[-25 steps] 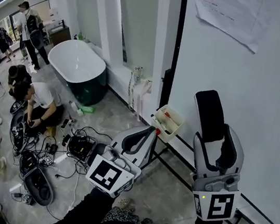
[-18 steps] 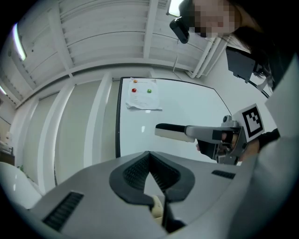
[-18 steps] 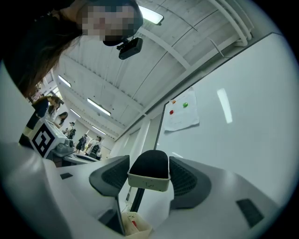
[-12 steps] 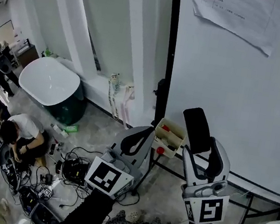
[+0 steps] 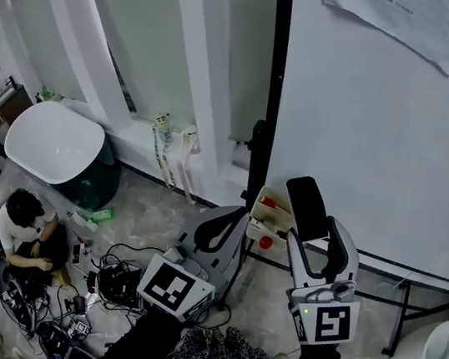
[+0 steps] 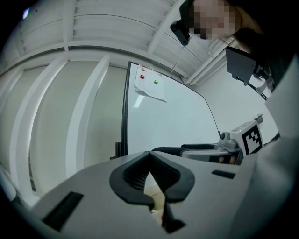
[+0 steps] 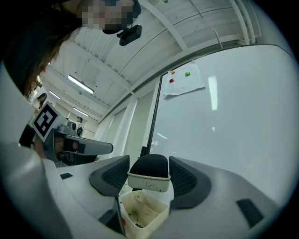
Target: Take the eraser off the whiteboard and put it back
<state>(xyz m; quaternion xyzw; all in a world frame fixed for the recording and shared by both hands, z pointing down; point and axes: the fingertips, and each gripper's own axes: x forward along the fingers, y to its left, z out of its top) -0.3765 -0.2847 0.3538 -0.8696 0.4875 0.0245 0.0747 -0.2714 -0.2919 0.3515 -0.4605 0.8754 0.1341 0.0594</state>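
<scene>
Likely trouble: the right gripper pinches the eraser only by its narrow sides. If it meets the whiteboard tilted, it may twist in the jaws or fail to stick and drop to the floor; it could also knock the cream tray just below. The right jaws stand wide, clamped on the eraser, seemingly off the board near its lower left corner. It is oblong, black felt on a smudged white shell. The left gripper has its jaws together, empty.
</scene>
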